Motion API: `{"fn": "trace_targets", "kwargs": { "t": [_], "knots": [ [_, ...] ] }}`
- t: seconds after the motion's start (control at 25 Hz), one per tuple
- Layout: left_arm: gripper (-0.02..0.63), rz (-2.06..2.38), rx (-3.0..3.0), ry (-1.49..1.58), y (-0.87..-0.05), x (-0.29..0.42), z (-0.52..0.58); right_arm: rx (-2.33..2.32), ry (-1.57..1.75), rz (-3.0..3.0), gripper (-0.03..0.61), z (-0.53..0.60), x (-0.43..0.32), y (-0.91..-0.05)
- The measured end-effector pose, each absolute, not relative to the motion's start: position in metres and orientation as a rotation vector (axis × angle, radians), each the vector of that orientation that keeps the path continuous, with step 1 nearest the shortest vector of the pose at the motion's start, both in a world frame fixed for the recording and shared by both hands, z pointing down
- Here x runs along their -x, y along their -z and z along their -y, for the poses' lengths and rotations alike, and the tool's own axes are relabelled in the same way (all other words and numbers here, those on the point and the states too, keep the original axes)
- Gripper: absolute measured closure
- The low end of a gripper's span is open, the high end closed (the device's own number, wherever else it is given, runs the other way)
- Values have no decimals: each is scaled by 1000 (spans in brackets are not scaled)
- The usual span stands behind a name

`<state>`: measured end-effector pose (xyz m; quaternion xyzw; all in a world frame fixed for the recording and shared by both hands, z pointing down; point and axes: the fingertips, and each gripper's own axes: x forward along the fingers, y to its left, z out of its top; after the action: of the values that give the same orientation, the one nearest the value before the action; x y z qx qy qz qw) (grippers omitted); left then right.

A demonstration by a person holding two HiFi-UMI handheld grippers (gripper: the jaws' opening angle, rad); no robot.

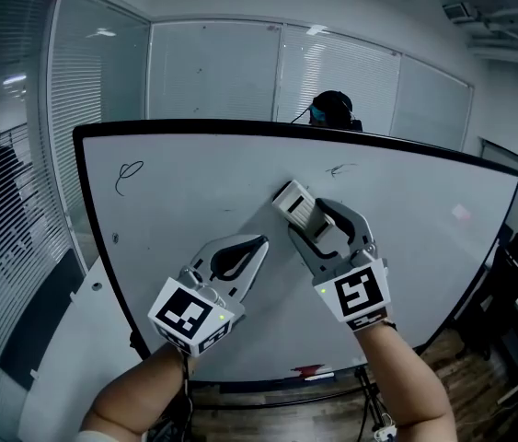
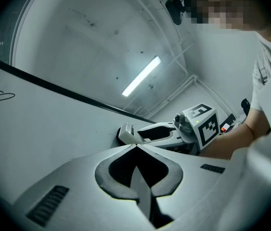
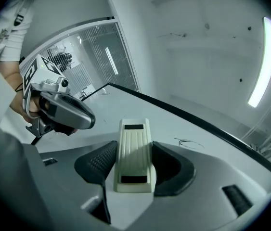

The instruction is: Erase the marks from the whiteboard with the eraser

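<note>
Where the ribbed cream plastic eraser (image 1: 293,201) sits clamped between the right gripper's (image 1: 312,224) jaws, it lies against the upper middle of the black-framed whiteboard (image 1: 194,201), just below-left of a faint black scribble (image 1: 339,168) and well apart from a looped pen mark (image 1: 128,175) near the top-left corner, bare board all round. The left gripper (image 1: 257,247) (jaws closed on nothing) hangs just beside it, lower left; forearms (image 1: 406,385) hide part of the board's bottom edge.
</note>
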<state>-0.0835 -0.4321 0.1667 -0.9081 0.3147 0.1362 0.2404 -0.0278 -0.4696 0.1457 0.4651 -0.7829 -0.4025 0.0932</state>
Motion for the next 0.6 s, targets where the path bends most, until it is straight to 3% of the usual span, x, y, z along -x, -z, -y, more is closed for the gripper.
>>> {"fn": "trace_targets", "kwargs": {
  "t": [0.28, 0.6],
  "knots": [
    [607, -864, 2487, -380, -164, 77, 435, -1401, 1220, 2305, 345, 471, 11, -126],
    [607, -855, 2483, -379, -162, 71, 442, -1635, 1237, 2254, 345, 478, -65, -64]
  ]
}}
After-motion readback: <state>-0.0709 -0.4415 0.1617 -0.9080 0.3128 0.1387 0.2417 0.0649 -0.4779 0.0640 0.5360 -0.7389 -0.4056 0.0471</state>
